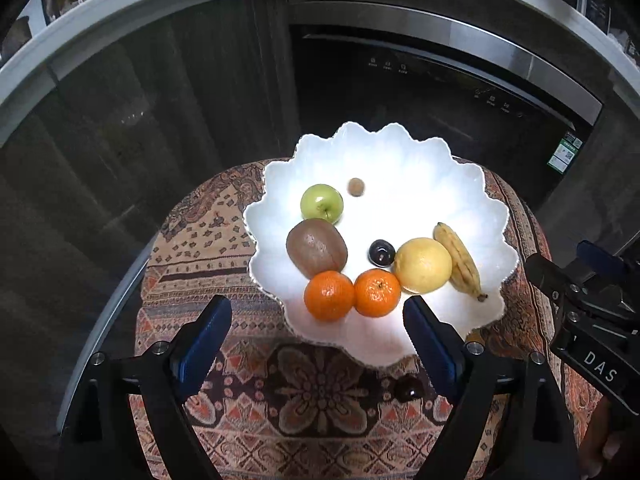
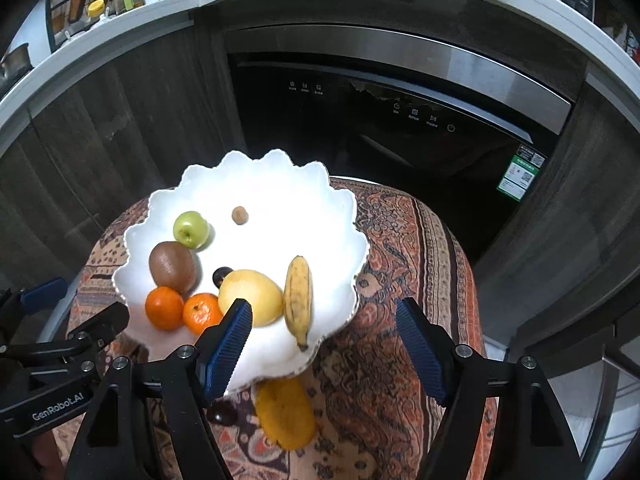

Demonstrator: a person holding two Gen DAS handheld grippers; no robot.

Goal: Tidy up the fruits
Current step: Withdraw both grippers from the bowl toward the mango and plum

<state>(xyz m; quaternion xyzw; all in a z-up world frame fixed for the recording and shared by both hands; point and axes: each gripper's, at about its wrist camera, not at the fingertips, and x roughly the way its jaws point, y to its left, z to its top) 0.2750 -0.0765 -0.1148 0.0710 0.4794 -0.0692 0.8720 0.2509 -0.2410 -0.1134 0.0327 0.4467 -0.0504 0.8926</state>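
The patterned worktop (image 1: 280, 392) carries the white scalloped plate (image 1: 420, 168), holding the lemon (image 1: 423, 265), kiwi (image 1: 316, 247), banana (image 1: 460, 260), green apple (image 1: 321, 202), two oranges (image 1: 329, 296) side by side and a dark plum (image 1: 381, 253). My left hand-held gripper (image 1: 316, 340) and right hand-held gripper (image 2: 324, 344) both stand spread, nothing between the jaws, above the plate's near edge. A mango (image 2: 285, 420) and another dark fruit (image 2: 222, 412) lie on the cloth just beside the plate.

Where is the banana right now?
The banana lies in the white scalloped bowl, on its right side in both views, right beside the lemon, its stem end pointing toward the bowl's near rim.
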